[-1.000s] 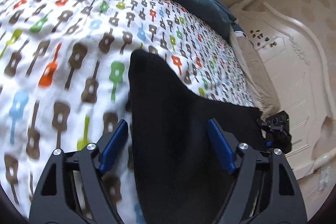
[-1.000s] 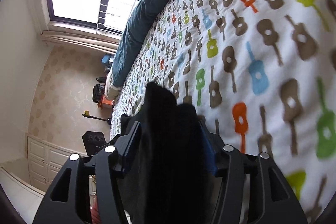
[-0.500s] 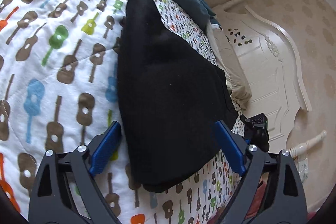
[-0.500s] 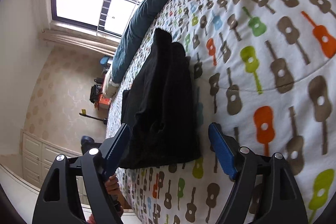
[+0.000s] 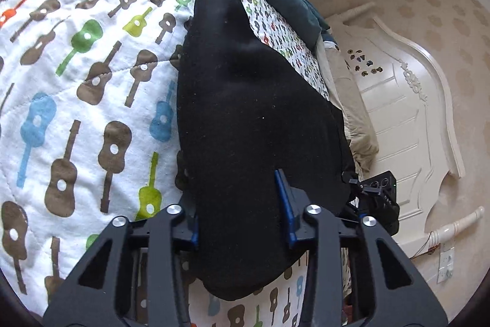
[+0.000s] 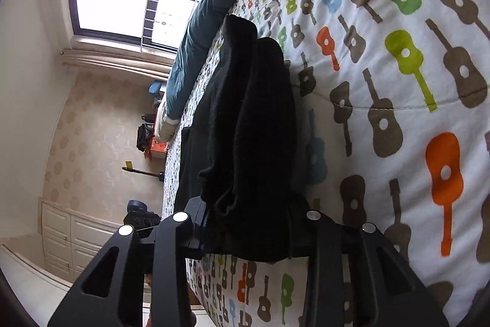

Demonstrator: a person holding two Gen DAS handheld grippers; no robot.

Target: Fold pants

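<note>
Guitar-print bed (image 5: 76,81) carries the black pants (image 5: 245,118) at frame centre. Left tongs (image 5: 242,222) and right tongs (image 6: 245,222) have just closed, pinching its near edge; shallow grips may drop layers.

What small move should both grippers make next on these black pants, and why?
Probably lift the near end and carry it toward the far end. The left gripper and right gripper have just been closing and now pinch the near edge of the black pants, which lie lengthwise as a narrow stack on the guitar-print quilt.
</note>
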